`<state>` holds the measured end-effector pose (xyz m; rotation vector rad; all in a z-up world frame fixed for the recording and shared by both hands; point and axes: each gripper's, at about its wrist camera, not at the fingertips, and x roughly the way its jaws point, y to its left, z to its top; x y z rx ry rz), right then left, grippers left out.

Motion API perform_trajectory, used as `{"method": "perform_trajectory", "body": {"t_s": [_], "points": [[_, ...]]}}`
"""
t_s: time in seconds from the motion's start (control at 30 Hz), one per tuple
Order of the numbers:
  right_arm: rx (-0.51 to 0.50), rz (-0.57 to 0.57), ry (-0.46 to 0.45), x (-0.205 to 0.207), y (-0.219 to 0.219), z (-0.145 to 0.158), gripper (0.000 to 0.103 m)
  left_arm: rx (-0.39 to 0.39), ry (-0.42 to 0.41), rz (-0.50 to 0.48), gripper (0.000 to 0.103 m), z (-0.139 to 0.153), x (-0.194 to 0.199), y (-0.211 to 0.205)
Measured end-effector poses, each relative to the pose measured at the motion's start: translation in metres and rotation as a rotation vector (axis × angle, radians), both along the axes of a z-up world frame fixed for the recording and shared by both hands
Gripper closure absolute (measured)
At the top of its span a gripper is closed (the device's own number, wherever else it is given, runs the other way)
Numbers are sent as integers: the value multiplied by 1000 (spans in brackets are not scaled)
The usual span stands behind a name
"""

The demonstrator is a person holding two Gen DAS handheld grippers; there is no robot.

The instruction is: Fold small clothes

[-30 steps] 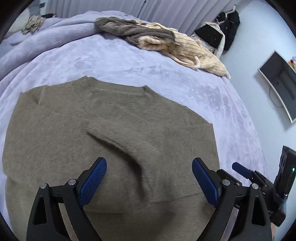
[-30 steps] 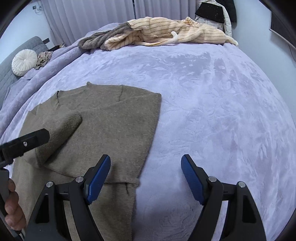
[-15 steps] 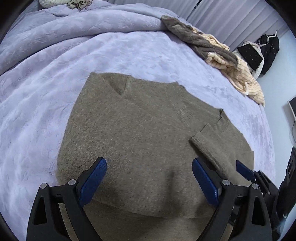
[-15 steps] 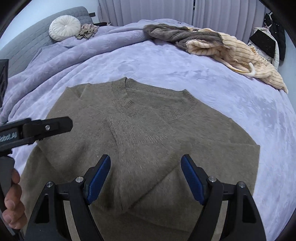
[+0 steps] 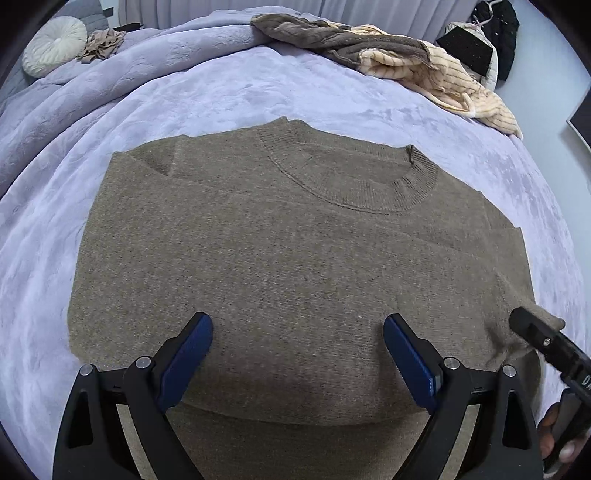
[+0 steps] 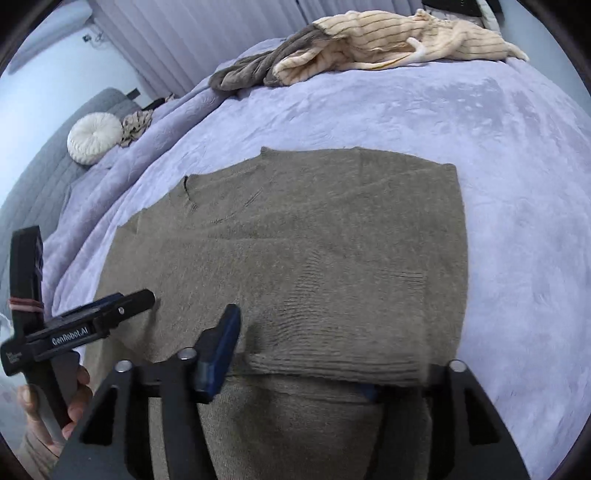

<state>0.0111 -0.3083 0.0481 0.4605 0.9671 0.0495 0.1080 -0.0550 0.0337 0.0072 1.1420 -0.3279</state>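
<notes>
Left wrist view shows one olive-brown sweater (image 5: pixel 295 266) spread flat on the lavender blanket (image 5: pixel 229 92), its ribbed collar (image 5: pixel 354 184) lying ahead of my fingers and its body running under them. My left gripper (image 5: pixel 297 354) has its two blue pads (image 5: pixel 188 358) standing wide apart above the knit, with nothing pinched between them. Off to the right of those fingers, one black finger of my right gripper (image 5: pixel 539 336) touches the sweater's bunched right edge, and part of a hand (image 5: pixel 557 439) shows below it. In the right wrist view, my right gripper (image 6: pixel 314 354) has its jaws opening; one blue pad (image 6: pixel 221 350) is clear, the other is hidden under a ribbed edge (image 6: pixel 332 365) of the sweater (image 6: pixel 314 240) that drapes across the gap, and I cannot tell whether the pads press on it. To the left of those fingers is my left gripper (image 6: pixel 110 314), held by a hand (image 6: pixel 66 406). Far ahead of both sets of fingers lies one heap of two garments, a grey-brown knit (image 5: pixel 332 33) and a cream striped one (image 5: pixel 454 81), well apart from the sweater. One round white cushion (image 5: pixel 55 46) and one small crumpled beige cloth (image 5: pixel 103 44) sit far ahead to the left.
</notes>
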Motion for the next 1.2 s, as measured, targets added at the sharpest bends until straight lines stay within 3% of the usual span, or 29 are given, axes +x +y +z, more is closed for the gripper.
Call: {"method": "perform_trajectory", "body": {"t_s": [0.13,0.17,0.2,0.27,0.37,0.47,0.6,0.73,0.8,0.83,0.9,0.97,1.07,1.2], "points": [[141,-53,0,3,-20,-1,28,1,3,-12,9,2,-3,-5],[142,-50,18,7,-20,-5,54,3,6,-11,9,2,-2,-7],[115,-48,52,11,-20,-9,89,4,8,-13,9,2,-1,-8],[57,-49,83,17,-17,-10,94,4,9,-21,9,4,-1,-11],[-12,-40,8,15,-13,12,95,-5,-15,-37,9,13,-3,-16],[-71,-50,-41,15,-12,27,95,-3,-24,-44,9,16,-3,-21],[-136,-41,45,27,-14,-2,95,22,7,-40,9,2,1,-26],[-88,-45,57,23,-27,-13,91,49,-2,-51,9,-1,-2,-29],[-70,-68,68,19,-31,-8,78,56,-9,-61,9,3,-4,-28],[-97,-93,67,14,-33,-3,72,54,-18,-65,9,6,-6,-26],[-189,-150,39,3,-33,13,46,47,-52,-73,9,15,-11,-23],[-266,-175,-20,-11,-27,31,32,53,-73,-80,9,20,-13,-20],[-388,-145,-76,-15,-6,50,32,82,-72,-77,9,17,-8,-15],[-398,-5,-45,1,27,40,32,102,-53,-50,9,8,-1,-6]]}}
